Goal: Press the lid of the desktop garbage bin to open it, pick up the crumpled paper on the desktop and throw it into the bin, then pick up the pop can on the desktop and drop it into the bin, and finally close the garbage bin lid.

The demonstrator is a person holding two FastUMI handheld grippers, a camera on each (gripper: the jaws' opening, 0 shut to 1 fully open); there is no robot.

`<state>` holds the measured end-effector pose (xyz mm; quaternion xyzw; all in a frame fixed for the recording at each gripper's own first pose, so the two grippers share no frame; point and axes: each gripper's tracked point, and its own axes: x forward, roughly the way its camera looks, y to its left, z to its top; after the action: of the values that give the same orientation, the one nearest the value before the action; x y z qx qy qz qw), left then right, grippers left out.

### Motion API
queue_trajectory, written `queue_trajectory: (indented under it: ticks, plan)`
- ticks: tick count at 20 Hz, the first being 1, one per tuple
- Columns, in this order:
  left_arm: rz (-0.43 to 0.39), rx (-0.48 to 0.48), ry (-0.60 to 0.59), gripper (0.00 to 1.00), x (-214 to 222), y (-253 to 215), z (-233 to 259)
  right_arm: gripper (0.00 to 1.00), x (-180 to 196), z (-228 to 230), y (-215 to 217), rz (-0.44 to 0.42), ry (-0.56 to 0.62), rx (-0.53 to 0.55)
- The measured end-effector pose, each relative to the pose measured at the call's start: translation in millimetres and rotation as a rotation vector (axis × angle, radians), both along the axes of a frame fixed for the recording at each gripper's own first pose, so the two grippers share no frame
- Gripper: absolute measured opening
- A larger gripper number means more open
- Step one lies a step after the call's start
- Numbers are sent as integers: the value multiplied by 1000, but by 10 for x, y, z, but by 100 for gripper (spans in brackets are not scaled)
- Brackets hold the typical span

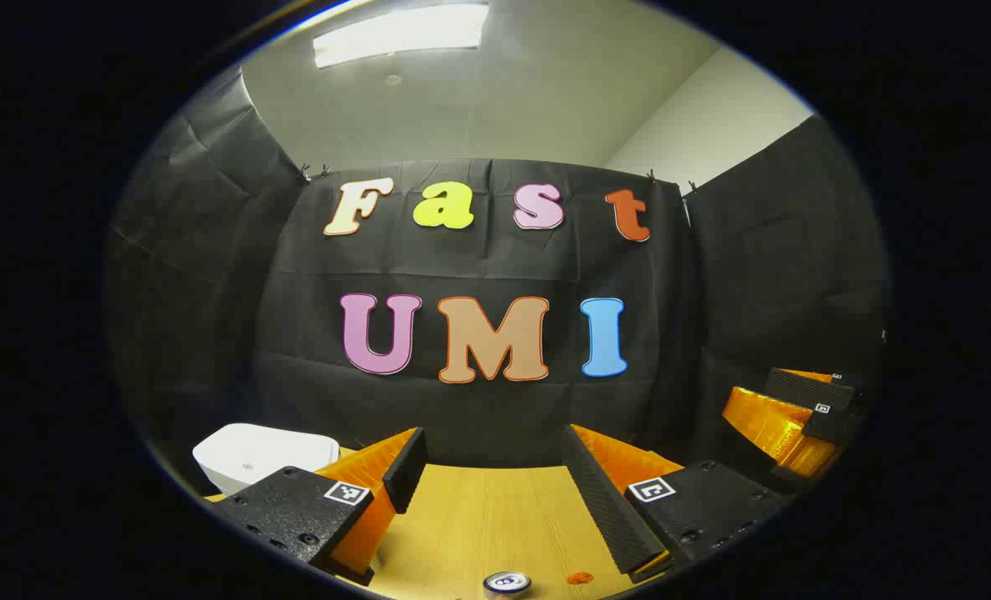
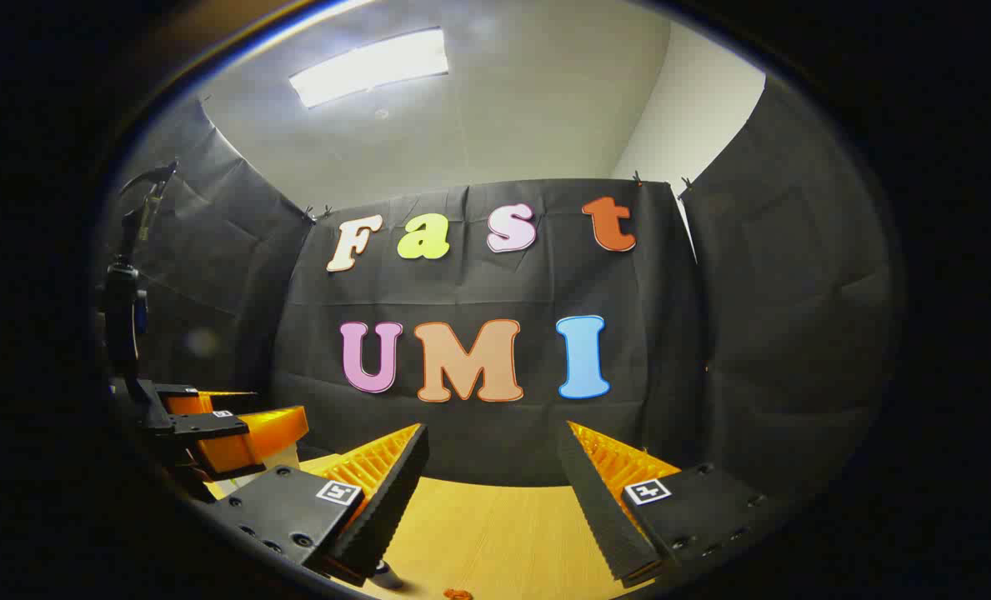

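Left gripper view: one white bin [image 1: 263, 455], one pop can [image 1: 507, 582], two grippers, left gripper [image 1: 488, 467] and right gripper [image 2: 492, 467], both spread apart.

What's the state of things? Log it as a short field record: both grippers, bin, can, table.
left gripper: open, nothing between its fingers, held above the table
right gripper: open, holding nothing
garbage bin: white, lid closed, to the left behind the left gripper's finger
pop can: upright on the table, top showing
table: light wood
crumpled paper: cannot tell

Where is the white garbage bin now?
In the left gripper view, the white plastic garbage bin stands on the wooden table, low left, behind the left gripper, lid closed.
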<state>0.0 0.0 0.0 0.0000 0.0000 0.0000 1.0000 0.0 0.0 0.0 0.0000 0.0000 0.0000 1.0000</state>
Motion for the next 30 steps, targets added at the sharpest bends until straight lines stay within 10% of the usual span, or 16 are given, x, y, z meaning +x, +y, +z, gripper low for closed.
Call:
queue_trajectory:
  ticks: [30]
  plan:
    - [20,13,9,96,12,11,-57,98,69,-93,2,26,33,20]
